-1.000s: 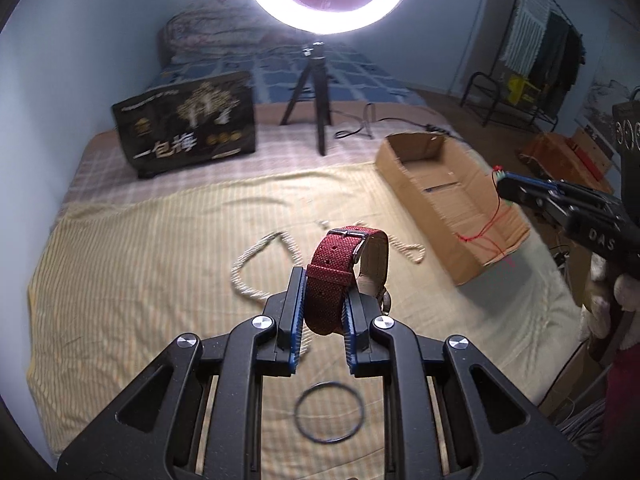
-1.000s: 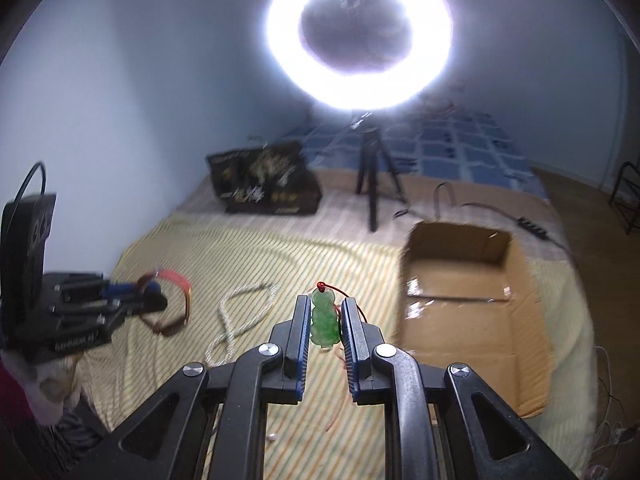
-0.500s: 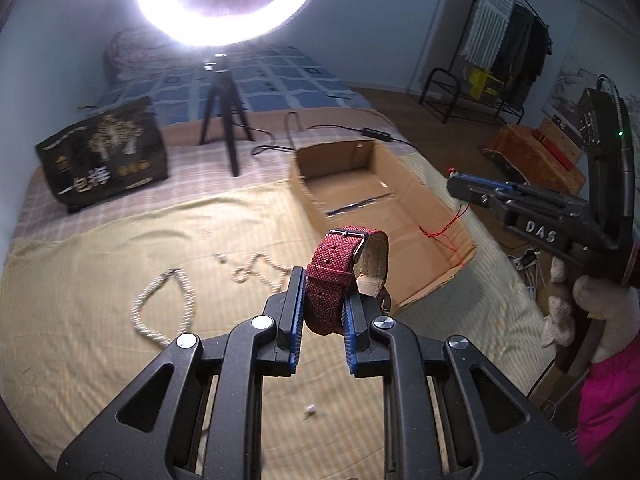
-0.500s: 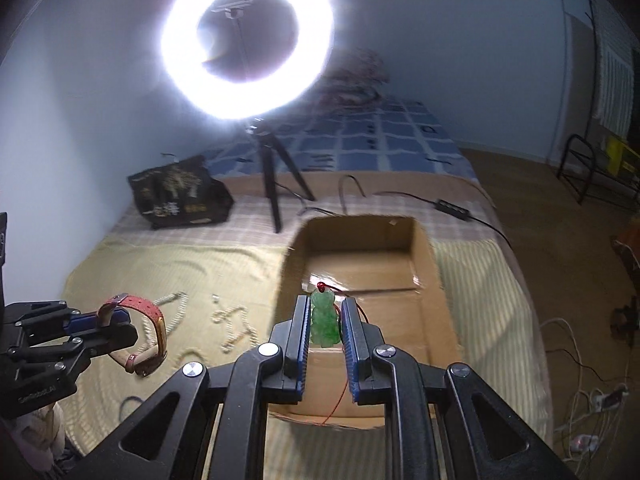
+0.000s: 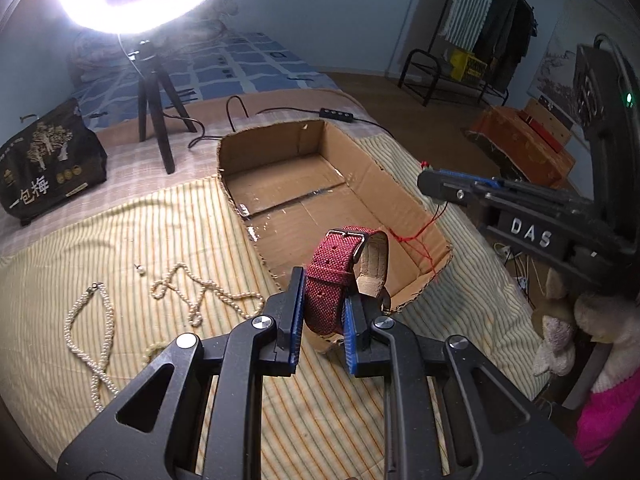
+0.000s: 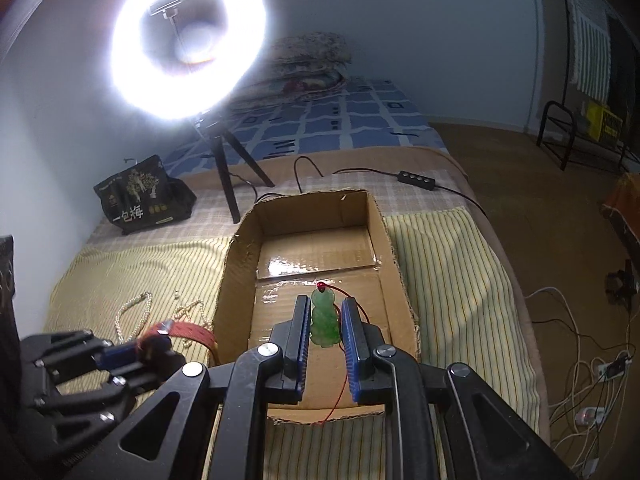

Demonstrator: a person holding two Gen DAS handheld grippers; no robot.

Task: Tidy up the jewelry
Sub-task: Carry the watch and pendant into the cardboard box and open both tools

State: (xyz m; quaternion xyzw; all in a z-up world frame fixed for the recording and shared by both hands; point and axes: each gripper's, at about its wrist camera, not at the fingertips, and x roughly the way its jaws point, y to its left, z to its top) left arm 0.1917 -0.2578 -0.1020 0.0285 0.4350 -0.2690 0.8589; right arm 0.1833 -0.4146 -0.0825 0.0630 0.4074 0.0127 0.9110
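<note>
Both grippers loaded over the cardboard box [image 6: 236,272]

The watch face cannot be seen: only the woven red watch strap [image 5: 326,280] and its pale lining show, pinched upright in the left gripper [image 5: 322,300] at the box's near corner. In the left wrist view the right gripper [image 5: 430,184] hides its pendant, leaving just a thin red cord [image 5: 416,236] trailing over the box wall. The right wrist view shows that gripper clamped on a translucent green jade pendant [image 6: 325,318], above the glossy taped box floor. Two beaded pearl necklaces [image 5: 208,292] lie on the striped yellow cloth [image 5: 120,240], left of the box.
</note>
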